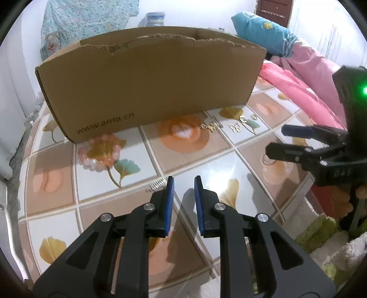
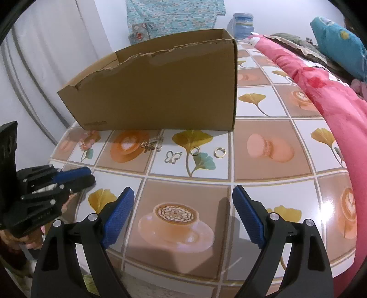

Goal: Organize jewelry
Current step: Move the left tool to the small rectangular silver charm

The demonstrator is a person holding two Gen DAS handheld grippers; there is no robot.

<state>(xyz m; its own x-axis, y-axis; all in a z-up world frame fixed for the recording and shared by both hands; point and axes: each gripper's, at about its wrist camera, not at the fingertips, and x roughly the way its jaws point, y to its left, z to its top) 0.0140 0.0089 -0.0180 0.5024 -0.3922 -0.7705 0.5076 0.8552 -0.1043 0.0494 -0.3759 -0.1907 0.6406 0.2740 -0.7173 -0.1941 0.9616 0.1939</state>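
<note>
- A torn-edged cardboard box (image 1: 149, 75) stands on a desk (image 2: 263, 176) covered in a tile-print cloth of ginkgo leaves, coffee cups and macarons; the box serves as the landmark here.
- Just in front of the box's long printed side, near its left end, lies a pink bead bracelet (image 1: 99, 152) — close to the cardboard.
- Further along the same side, in front of the box's right half, sits a small heap of gold-coloured pieces (image 2: 151, 144); beside it lie a butterfly-shaped piece (image 2: 173, 157) and two small gold rings, one (image 2: 195, 150) on a printed leaf and one (image 2: 219, 152) on a white tile.
- A small silvery comb-like clip (image 1: 157, 184) lies well in front of the box, just by the tip of the left gripper (image 1: 183, 183).
- The left gripper hovers over the desk in front of the box, its blue-padded jaws a narrow gap apart and holding nothing.
- The right gripper (image 2: 182, 194) hangs in front of the box's right end over a printed coffee cup — its jaws stand wide apart and empty.
- To the right of the box, pink bedding (image 2: 325, 96) and a blue pillow (image 1: 263, 34) are piled along the desk's edge; behind the box hangs a patterned blue cloth (image 2: 174, 16).
</note>
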